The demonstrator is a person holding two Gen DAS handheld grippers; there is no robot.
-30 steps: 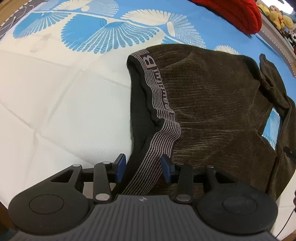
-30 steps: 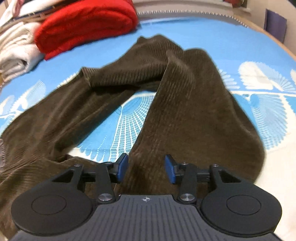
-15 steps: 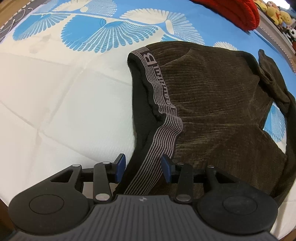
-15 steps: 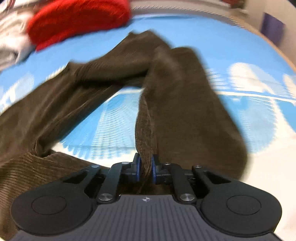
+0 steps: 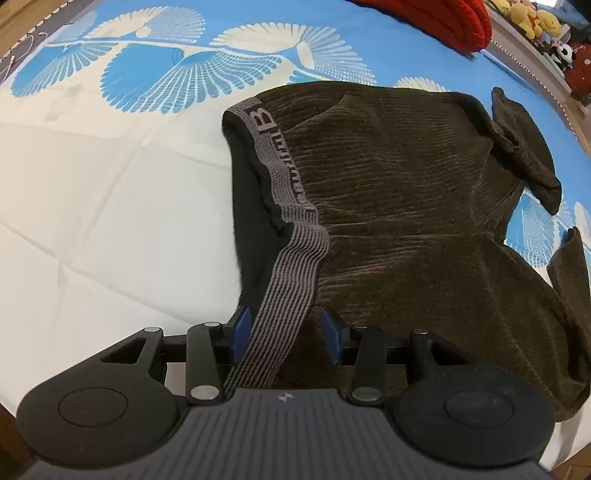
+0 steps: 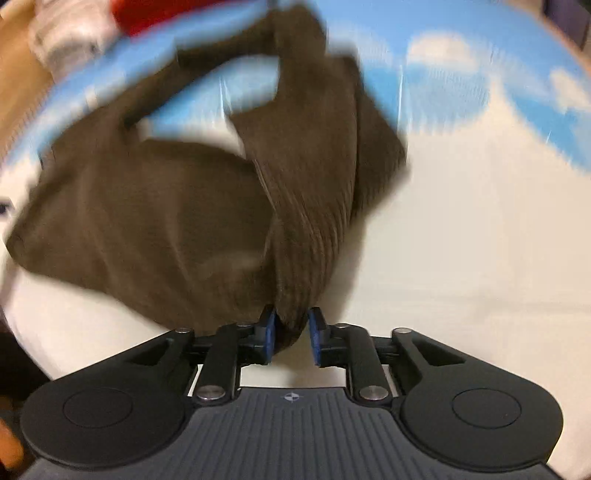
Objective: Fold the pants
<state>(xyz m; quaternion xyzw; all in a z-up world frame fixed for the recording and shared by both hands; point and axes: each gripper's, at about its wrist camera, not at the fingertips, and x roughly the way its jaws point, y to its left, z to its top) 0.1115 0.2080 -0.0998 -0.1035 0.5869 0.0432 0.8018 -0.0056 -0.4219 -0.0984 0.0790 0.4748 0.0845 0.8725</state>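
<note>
On the bed (image 5: 110, 192), a blue-and-white fan-print cover, brown corduroy pants (image 5: 406, 221) lie spread out, waist end nearest the left gripper (image 5: 284, 334). Grey striped waistband (image 5: 291, 266) runs up from between its blue pads; jaws stand apart, band passing between them, left pad beside the band edge, right pad clear of it. Cannot tell whether fabric is pinched. Long axis of pants in the left wrist view goes from waistband at left-centre out to the right, legs trailing toward the right edge, one leg end (image 5: 524, 147) flipped over at upper right. Wide bare white bedding left of the waistband; blue stretch above it. Red knit item (image 5: 443, 18) at the far top edge, plush toys (image 5: 532, 18) on a ledge beyond the bed's right rim.

Right wrist view is heavily blurred. Right gripper (image 6: 290, 334) has a bunched fold of pants (image 6: 303, 221) between its pads, cloth pulled taut up from the jaws, jaws opening slightly. Legs stretch away toward the top. Open white bedding to the right.
</note>
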